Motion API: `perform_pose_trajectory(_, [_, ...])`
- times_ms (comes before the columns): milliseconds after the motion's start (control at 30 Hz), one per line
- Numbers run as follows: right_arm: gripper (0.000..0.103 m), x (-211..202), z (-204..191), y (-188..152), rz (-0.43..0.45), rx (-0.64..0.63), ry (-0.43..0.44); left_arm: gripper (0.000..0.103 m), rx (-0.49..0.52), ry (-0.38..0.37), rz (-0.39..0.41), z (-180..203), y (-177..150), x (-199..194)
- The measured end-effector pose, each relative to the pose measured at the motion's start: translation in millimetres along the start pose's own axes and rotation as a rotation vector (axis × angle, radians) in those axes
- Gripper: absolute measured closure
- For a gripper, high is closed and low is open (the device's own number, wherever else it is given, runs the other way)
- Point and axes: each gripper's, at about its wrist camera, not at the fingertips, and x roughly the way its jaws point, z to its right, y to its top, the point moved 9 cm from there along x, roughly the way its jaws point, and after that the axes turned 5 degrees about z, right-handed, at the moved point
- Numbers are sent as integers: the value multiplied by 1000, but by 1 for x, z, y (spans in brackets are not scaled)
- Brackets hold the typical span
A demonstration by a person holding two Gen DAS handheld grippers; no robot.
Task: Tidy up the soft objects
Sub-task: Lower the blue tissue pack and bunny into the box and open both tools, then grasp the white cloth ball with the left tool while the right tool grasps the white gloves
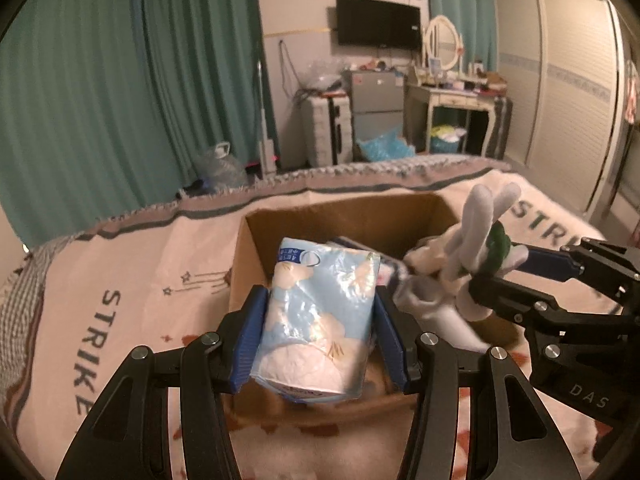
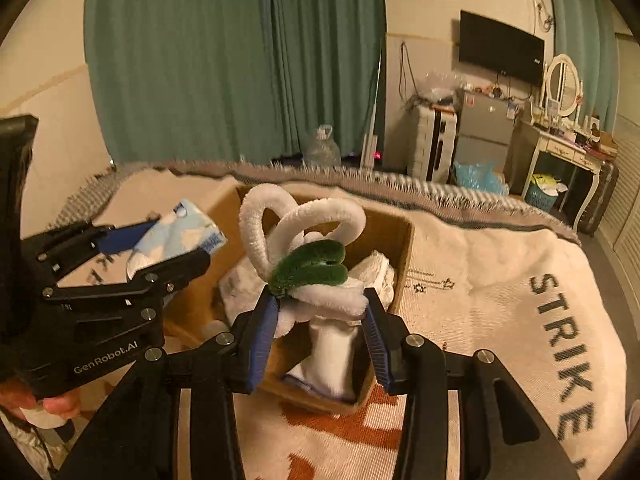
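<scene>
My left gripper is shut on a light blue tissue pack and holds it above the near-left part of an open cardboard box. My right gripper is shut on a white plush toy with looped ears and a green bow, held over the same box. The toy also shows in the left wrist view, with the right gripper coming in from the right. The tissue pack and left gripper show at the left of the right wrist view. White soft items lie inside the box.
The box sits on a bed covered by a cream blanket printed STRIKE. Beyond the bed's far edge are green curtains, a water jug, a suitcase, a small fridge and a dressing table.
</scene>
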Motion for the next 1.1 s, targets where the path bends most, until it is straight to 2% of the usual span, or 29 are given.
perform_pose_trajectory(100, [61, 23, 8, -9, -29, -4, -8, 51, -9, -7, -28, -4, -10, 21])
perform_pose_trajectory(267, [60, 36, 15, -14, -41, 45, 21, 51, -3, -19, -30, -1, -16, 29])
perform_pose_trajectory(367, [53, 34, 15, -13, -35, 51, 11, 47, -4, -38, -31, 2, -17, 26])
perform_pose_trajectory(400, [46, 33, 15, -11, -32, 53, 7, 44, -9, -40, -31, 3, -17, 25])
perform_pose_trajectory(433, [40, 29, 15, -9, -23, 56, 4, 33, -19, -36, -43, 3, -17, 23])
perform_pose_trajectory(500, [31, 20, 14, -4, -5, 59, -4, 20, -34, -31, -52, 2, -15, 15])
perform_pose_trajectory(567, [28, 10, 12, 3, 8, 57, -23, 20, -32, -10, -31, -1, -9, 3])
perform_pose_trajectory(700, [27, -34, 6, 22, 65, 51, -43, 20, -32, 15, 19, -7, 12, -41])
perform_pose_trajectory(933, [18, -148, -24, 67, 208, 3, -59, 19, -1, 56, 189, -15, 60, -168])
perform_pose_trajectory(967, [17, -161, -29, 71, 216, -4, -58, 19, 0, 60, 208, -16, 64, -182])
perform_pose_trajectory(1033, [12, -187, -41, 75, 231, -22, -58, 10, 1, 71, 251, -21, 70, -213])
perform_pose_trajectory(1100, [8, -207, -53, 75, 238, -40, -52, 10, 0, 90, 284, -27, 72, -237])
